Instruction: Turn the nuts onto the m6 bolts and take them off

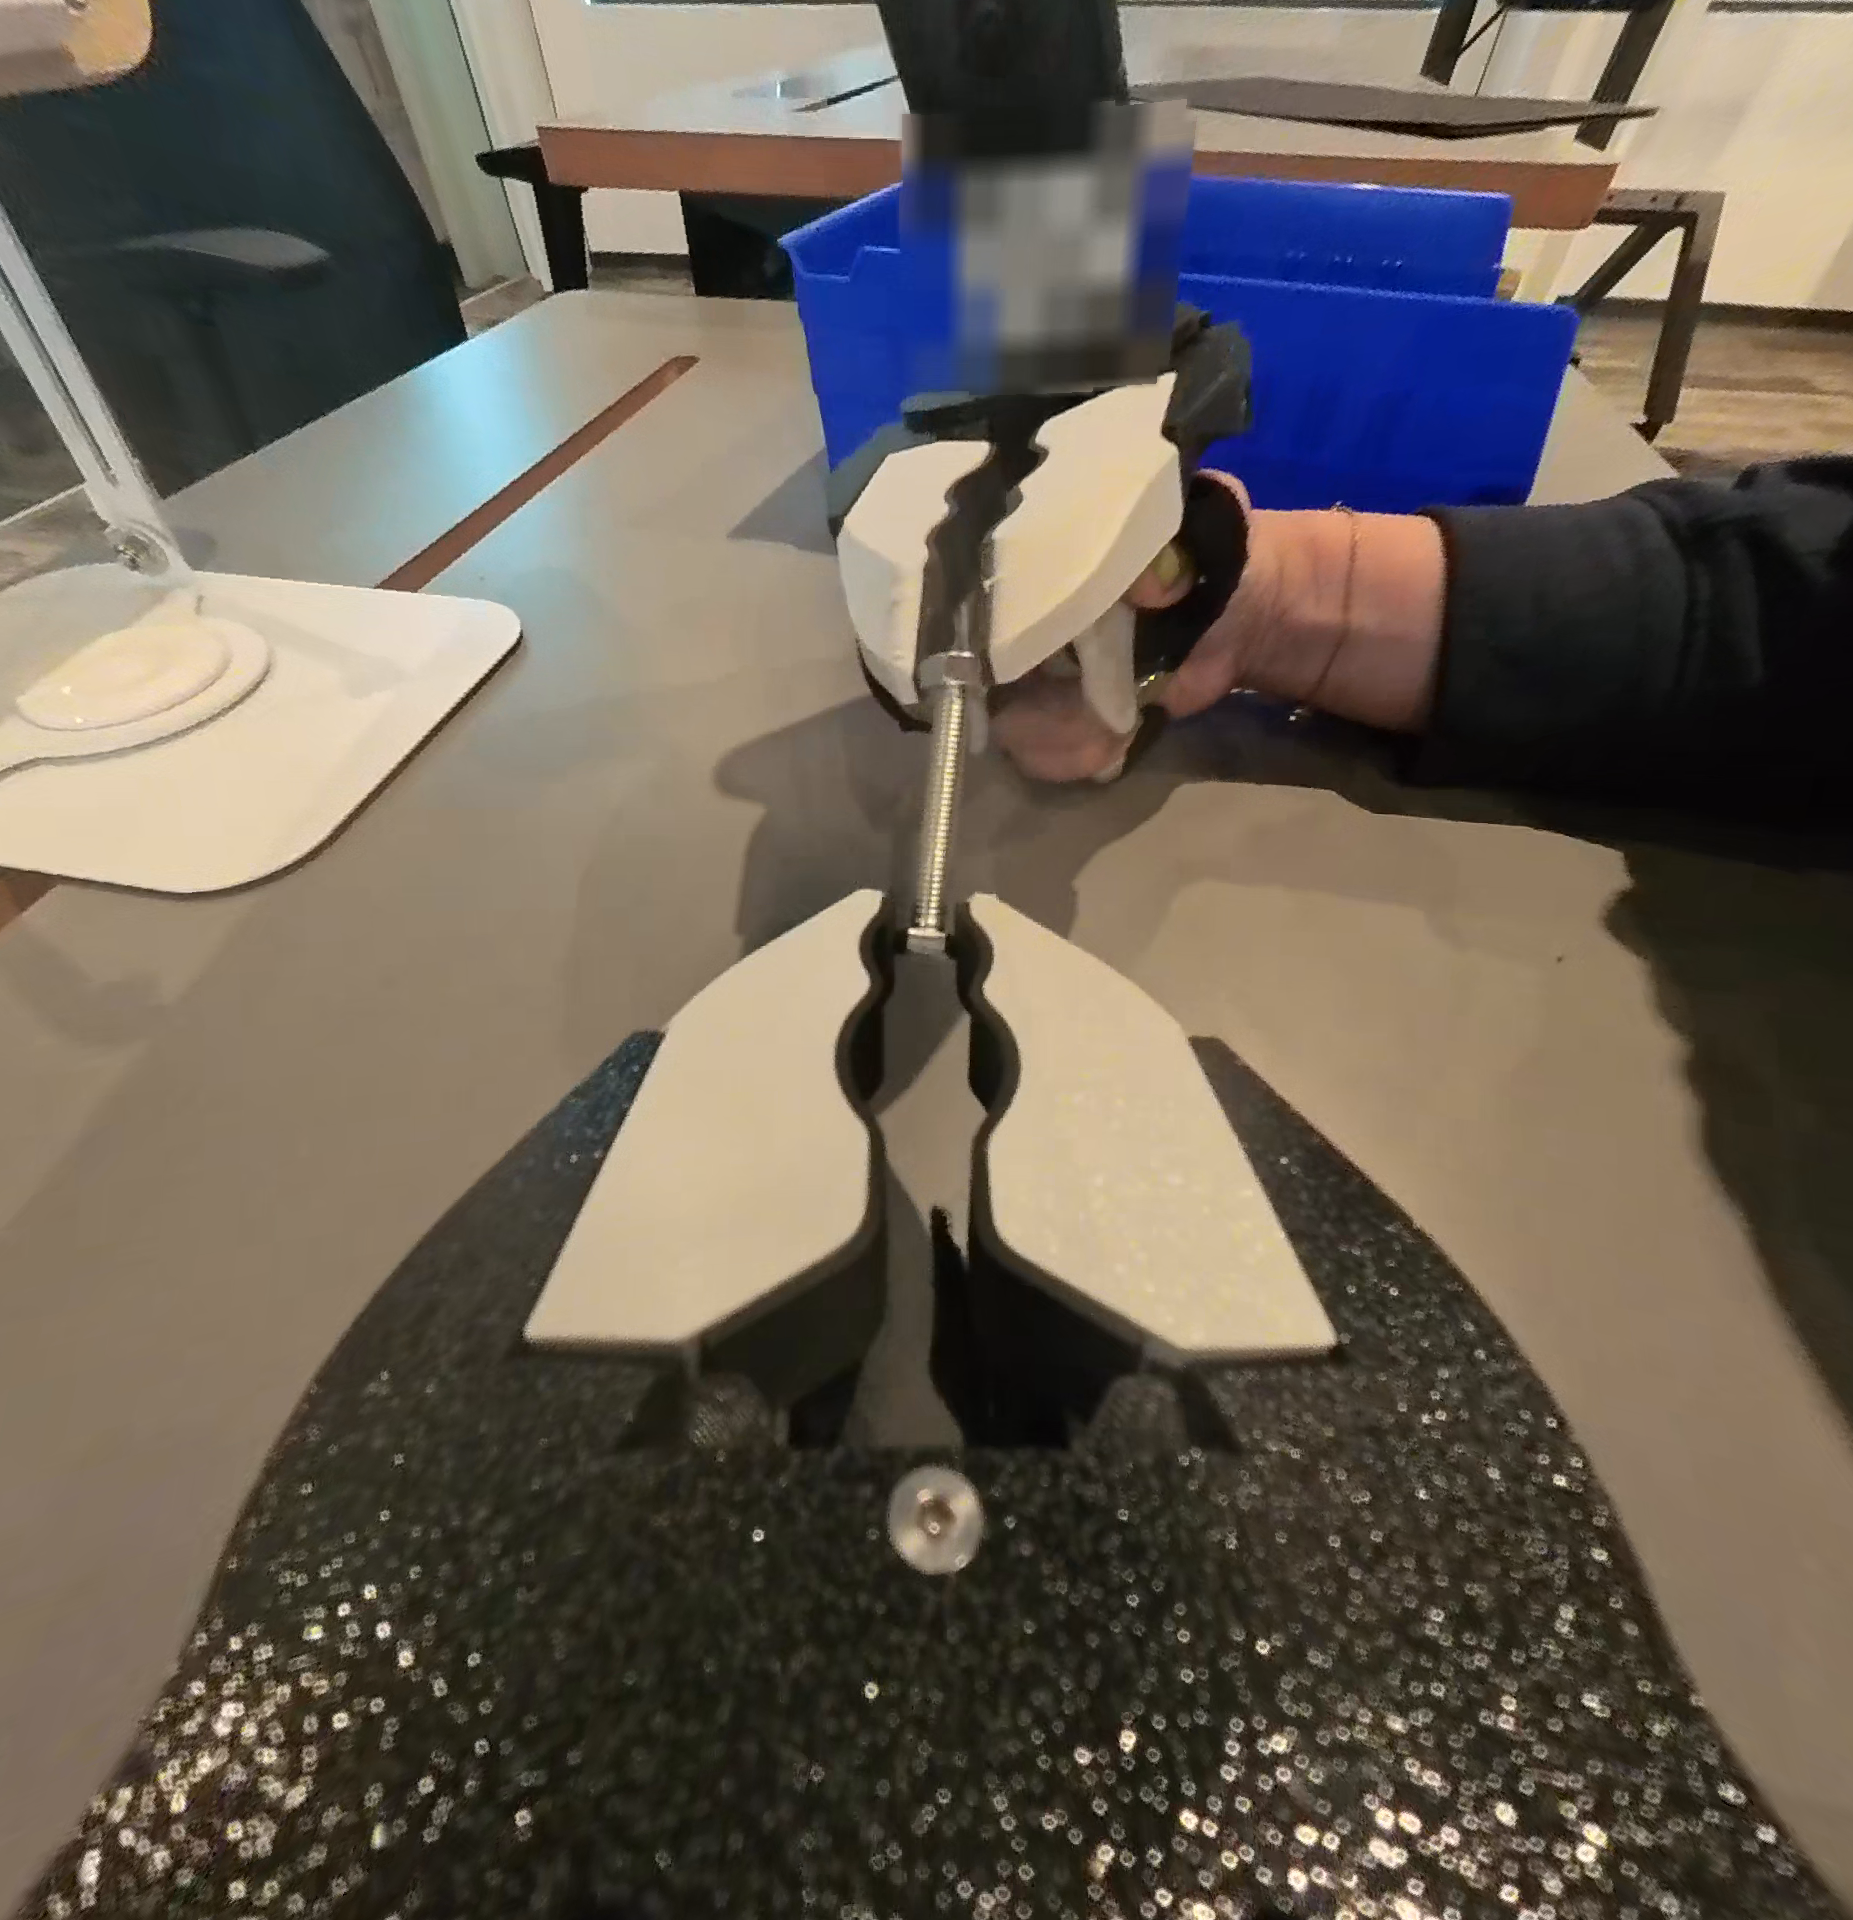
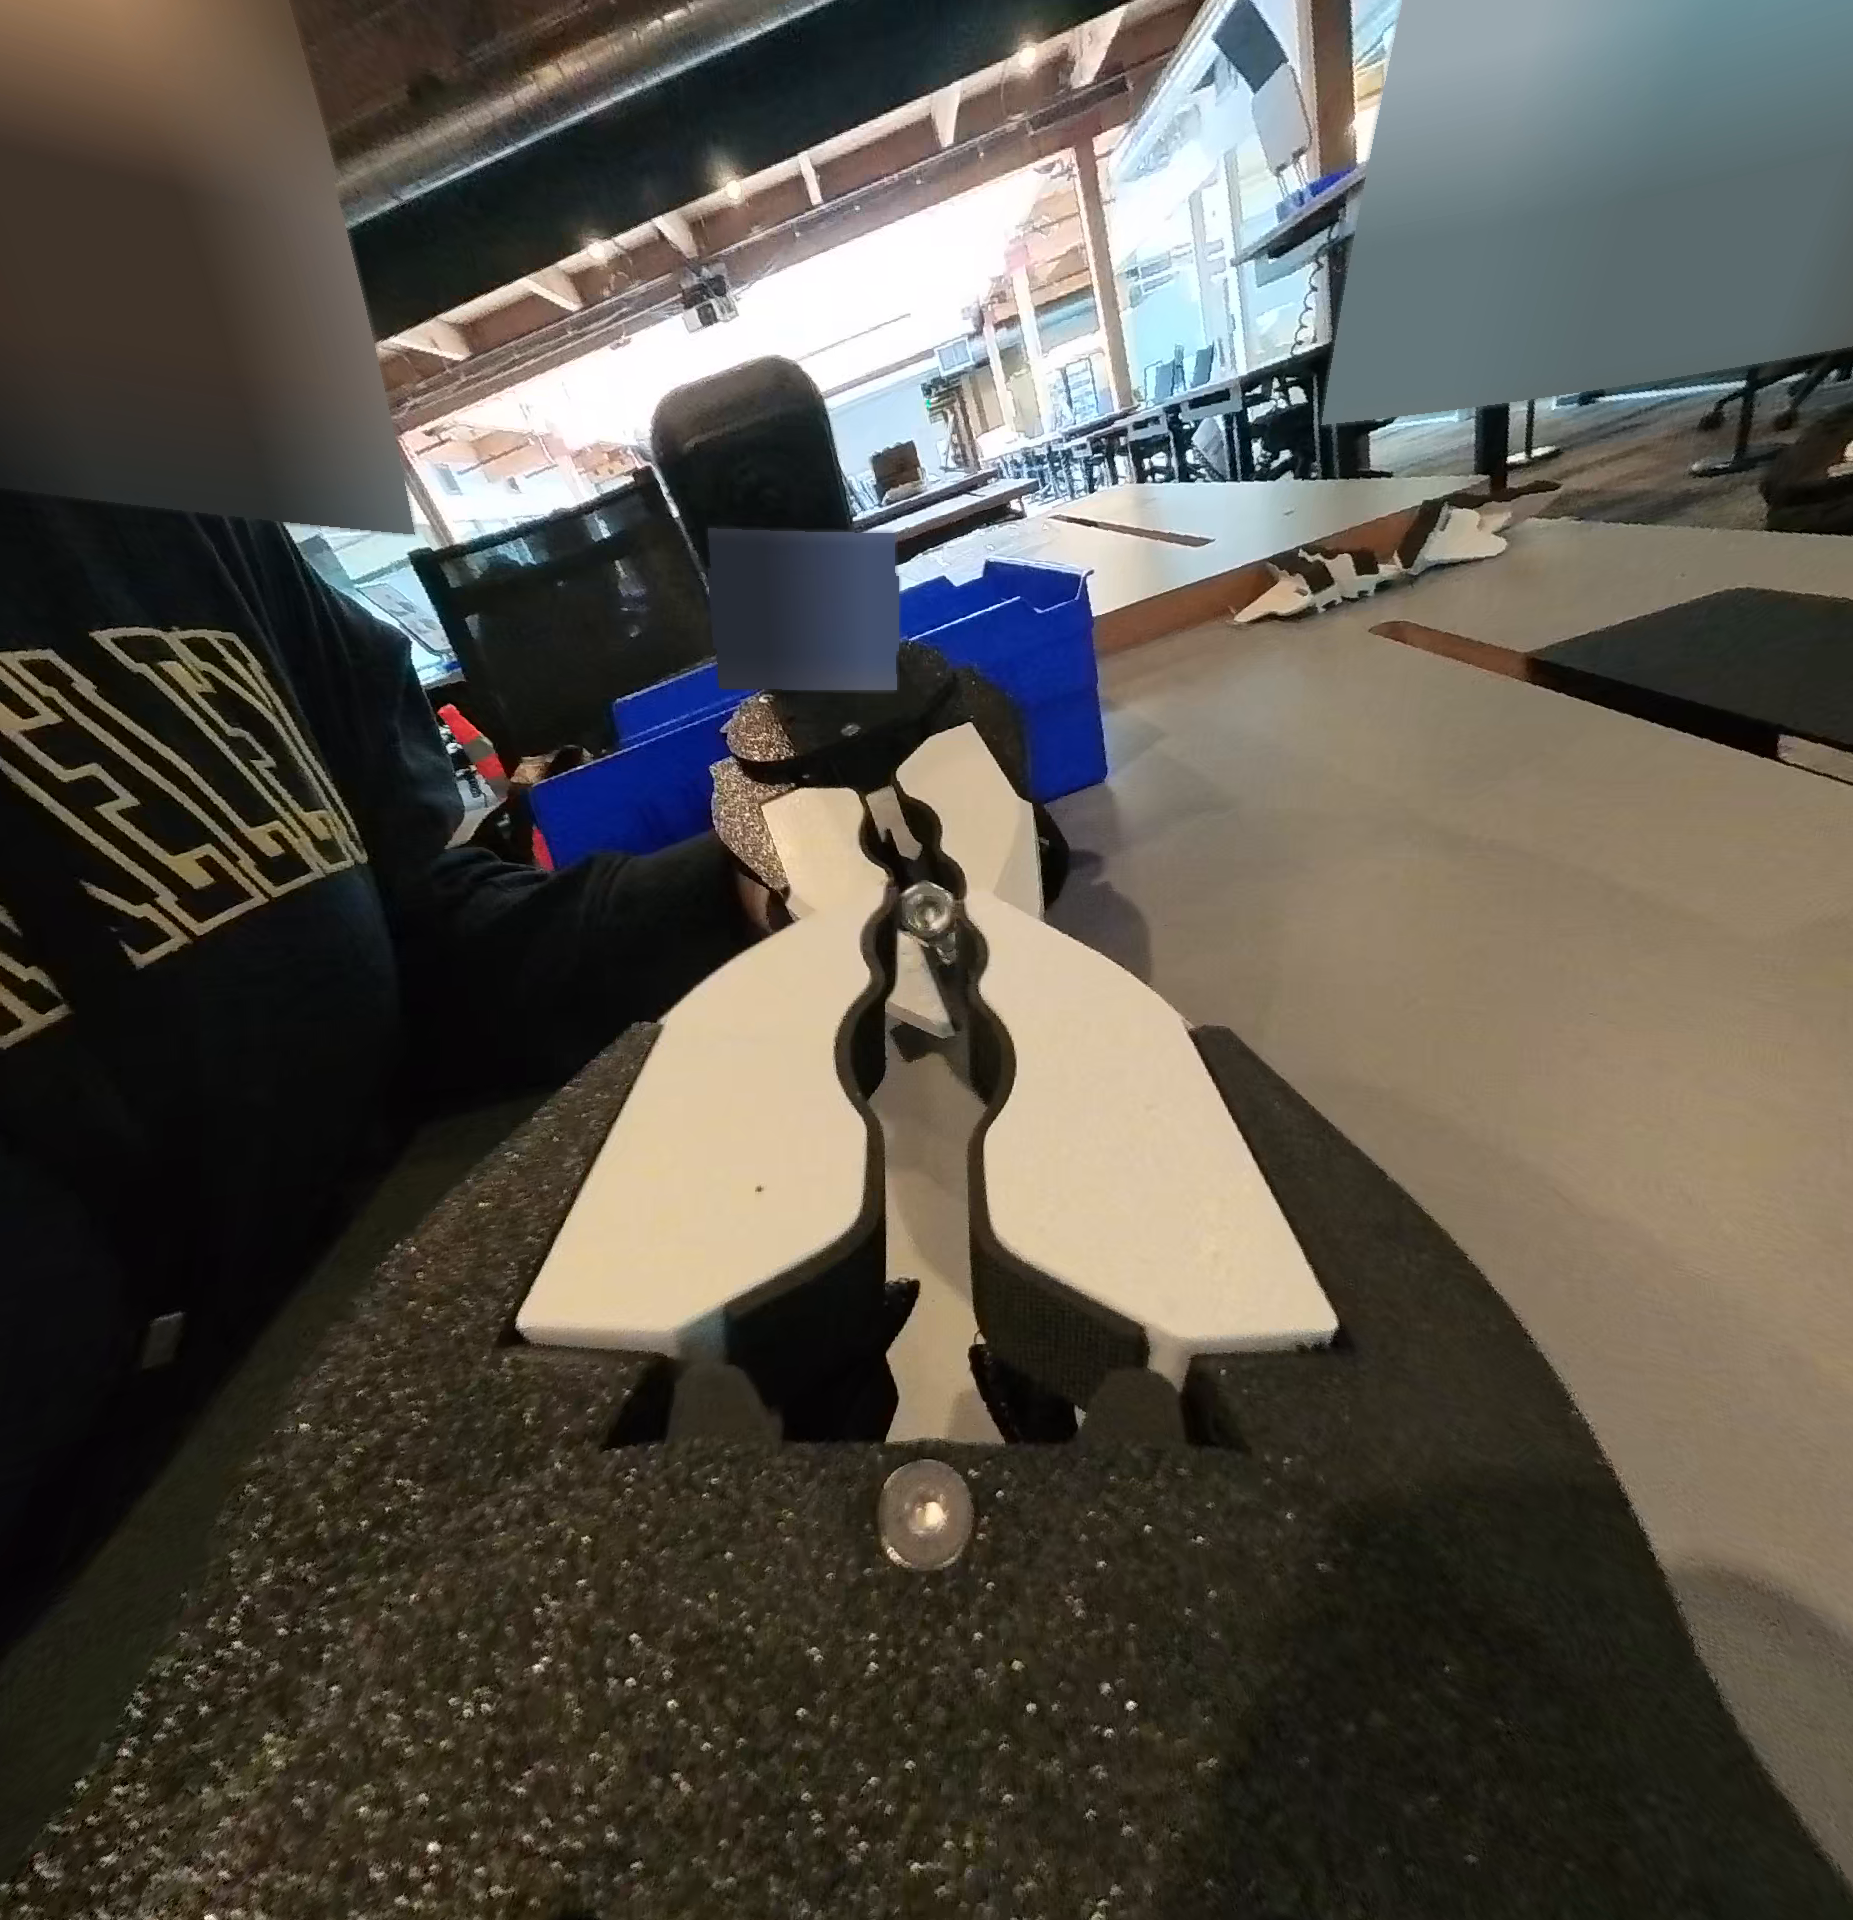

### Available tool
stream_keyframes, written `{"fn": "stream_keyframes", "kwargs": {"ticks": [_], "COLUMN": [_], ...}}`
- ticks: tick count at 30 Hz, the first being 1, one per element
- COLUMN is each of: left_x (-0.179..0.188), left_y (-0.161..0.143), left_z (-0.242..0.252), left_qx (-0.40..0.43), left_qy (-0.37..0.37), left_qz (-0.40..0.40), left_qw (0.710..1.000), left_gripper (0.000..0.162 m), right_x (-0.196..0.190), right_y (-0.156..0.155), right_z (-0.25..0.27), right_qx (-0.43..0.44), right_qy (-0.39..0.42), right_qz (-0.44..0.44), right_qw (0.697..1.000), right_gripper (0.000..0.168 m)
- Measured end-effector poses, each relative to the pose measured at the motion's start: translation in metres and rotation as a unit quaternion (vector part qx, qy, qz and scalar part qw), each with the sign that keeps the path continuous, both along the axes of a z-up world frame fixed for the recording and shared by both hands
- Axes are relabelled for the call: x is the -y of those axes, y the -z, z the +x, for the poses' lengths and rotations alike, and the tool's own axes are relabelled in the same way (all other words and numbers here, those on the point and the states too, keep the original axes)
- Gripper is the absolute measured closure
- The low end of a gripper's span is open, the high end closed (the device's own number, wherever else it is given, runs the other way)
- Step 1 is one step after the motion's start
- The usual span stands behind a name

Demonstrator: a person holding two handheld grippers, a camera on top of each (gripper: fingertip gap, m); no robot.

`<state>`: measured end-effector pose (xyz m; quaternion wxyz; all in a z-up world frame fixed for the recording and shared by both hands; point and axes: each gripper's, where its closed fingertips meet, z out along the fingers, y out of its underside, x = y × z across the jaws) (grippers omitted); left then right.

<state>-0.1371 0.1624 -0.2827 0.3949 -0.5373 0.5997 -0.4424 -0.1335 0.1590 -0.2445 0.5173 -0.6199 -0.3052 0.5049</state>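
In the left wrist view the left gripper (image 1: 927,925) pinches the head end of the m6 bolt (image 1: 941,800) at centre frame, above the grey desk (image 1: 382,1091), while the right gripper (image 1: 958,665) closes its fingers (image 1: 1067,540) on the nut (image 1: 953,667) near the far end of the thread. The bolt's long axis runs almost straight up the frame, from the lower fingers toward the blue bin (image 1: 1369,364), tipped slightly right. The likely fault is binding or a dropped nut: if the two grippers tilt off that shared axis while turning, the thread may jam or the nut slip from its shallow hold.
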Motion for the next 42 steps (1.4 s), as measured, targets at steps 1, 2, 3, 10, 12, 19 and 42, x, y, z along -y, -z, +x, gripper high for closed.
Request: {"fn": "stream_keyframes", "kwargs": {"ticks": [1,2,3,10,12,19,42], "left_x": [0.000,0.001,0.001,0.000,0.000,0.000,-0.010], "left_y": [0.000,0.000,0.000,0.001,0.001,-0.002,-0.036], "left_z": [0.000,0.001,0.001,0.001,0.000,0.001,0.005], "left_qx": [0.000,0.000,0.000,-0.003,-0.003,0.005,0.137], "left_qy": [0.001,0.002,0.001,-0.001,-0.001,-0.002,-0.032], "left_qz": [0.000,0.000,0.000,0.002,0.002,-0.003,-0.124], "left_qw": [1.000,1.000,1.000,1.000,1.000,1.000,0.982], "left_gripper": [0.151,0.151,0.151,0.151,0.151,0.151,0.152], "right_x": [0.000,0.001,0.000,-0.001,0.000,-0.001,-0.012], "right_y": [-0.001,-0.001,-0.001,-0.001,-0.001,-0.001,-0.033], "right_z": [0.000,0.000,0.000,-0.001,-0.001,-0.002,0.007], "right_qx": [-0.004,-0.007,-0.008,-0.006,-0.005,-0.001,-0.082], "right_qy": [-0.002,-0.004,-0.003,-0.001,-0.001,0.004,0.133], "right_qz": [-0.001,-0.002,-0.002,-0.001,0.000,0.004,0.083], "right_qw": [1.000,1.000,1.000,1.000,1.000,1.000,0.984], "right_gripper": [0.158,0.158,0.158,0.158,0.158,0.156,0.137]}}
